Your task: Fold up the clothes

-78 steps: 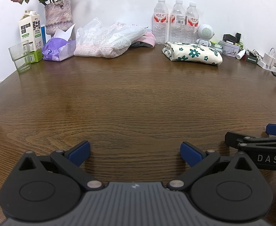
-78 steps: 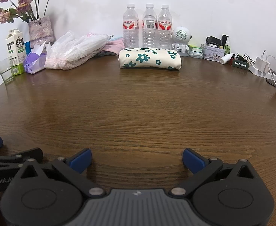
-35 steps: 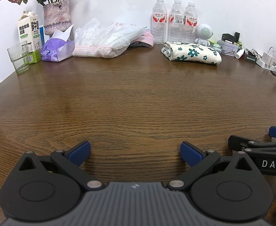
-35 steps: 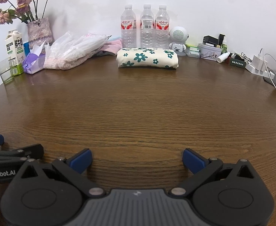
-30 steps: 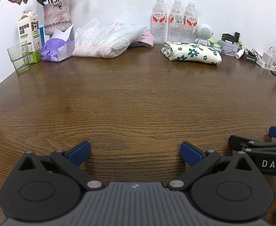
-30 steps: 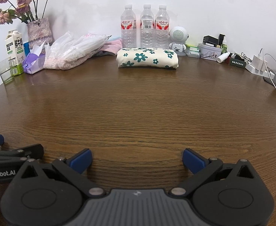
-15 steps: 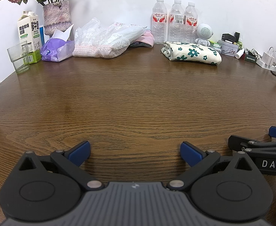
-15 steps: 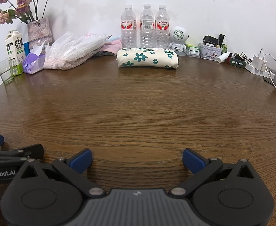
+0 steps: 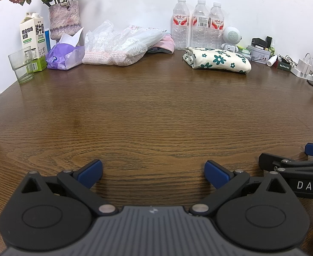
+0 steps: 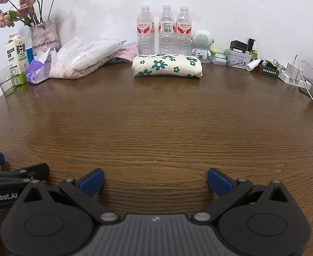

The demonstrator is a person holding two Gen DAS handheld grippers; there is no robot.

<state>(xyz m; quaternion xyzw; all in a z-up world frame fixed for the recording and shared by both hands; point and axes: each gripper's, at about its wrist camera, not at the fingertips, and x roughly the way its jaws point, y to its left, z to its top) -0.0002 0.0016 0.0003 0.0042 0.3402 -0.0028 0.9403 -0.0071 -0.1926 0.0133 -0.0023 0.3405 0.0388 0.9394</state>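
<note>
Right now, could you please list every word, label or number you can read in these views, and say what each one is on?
"DAS": white letters on the right gripper, seen from the left wrist.
"enRobot.AI": on the left gripper, start cut off by the frame edge.
"鲜牛奶": large characters on the milk carton; its smaller print is too small.
Water bottles: red labels and a barcode, unreadable.
Small dark sign: characters too blurred.

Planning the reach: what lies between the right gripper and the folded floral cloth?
Only bare wooden table lies between the right gripper and the floral cloth, in the right wrist view.

clutter (image 10: 165, 32) only along far wall
</note>
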